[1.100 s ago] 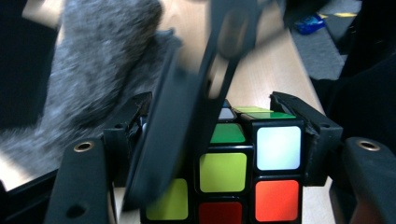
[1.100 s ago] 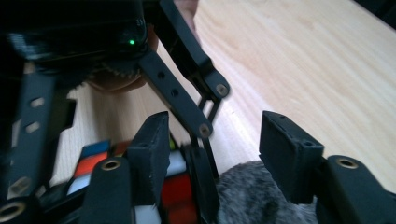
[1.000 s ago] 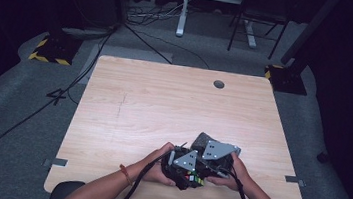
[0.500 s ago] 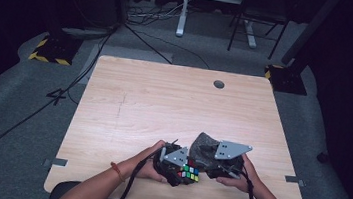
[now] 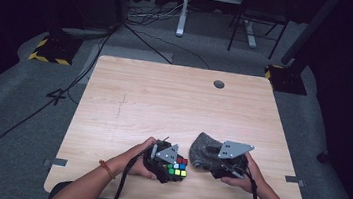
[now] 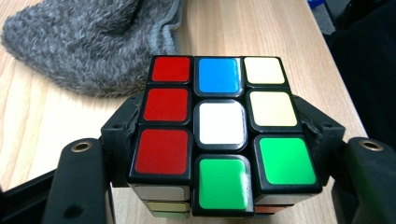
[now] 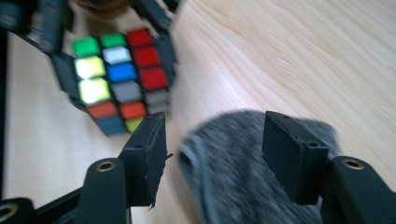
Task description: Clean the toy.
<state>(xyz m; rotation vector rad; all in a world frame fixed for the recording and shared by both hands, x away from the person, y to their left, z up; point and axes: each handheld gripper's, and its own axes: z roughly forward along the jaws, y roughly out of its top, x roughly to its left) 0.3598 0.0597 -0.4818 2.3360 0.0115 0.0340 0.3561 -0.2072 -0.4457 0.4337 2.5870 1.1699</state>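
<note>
Two grippers, one cube, one grey cloth pouch, one table. Your left gripper (image 5: 169,165) is clenched on the puzzle cube (image 5: 177,167): in the left gripper view both jaws press its opposite sides, cube (image 6: 223,135) squarely between them. The face toward that camera counts three red, two green, two yellow, one blue and one white sticker. The cube sits near the front edge of the wooden table (image 5: 174,104), low over the top; you cannot tell whether it touches the wood.

Your right gripper (image 5: 217,165) has its jaws spread and they have just been opening. In the right gripper view the fuzzy grey pouch (image 7: 243,172) lies between them, and no pad presses on it, so it is released. From above, the pouch (image 5: 204,148) lies on the table just to the right of the cube, close but apart. One round cable hole (image 5: 219,84) sits near the table's far edge. One orange band (image 5: 104,168) is on your left wrist.
</note>
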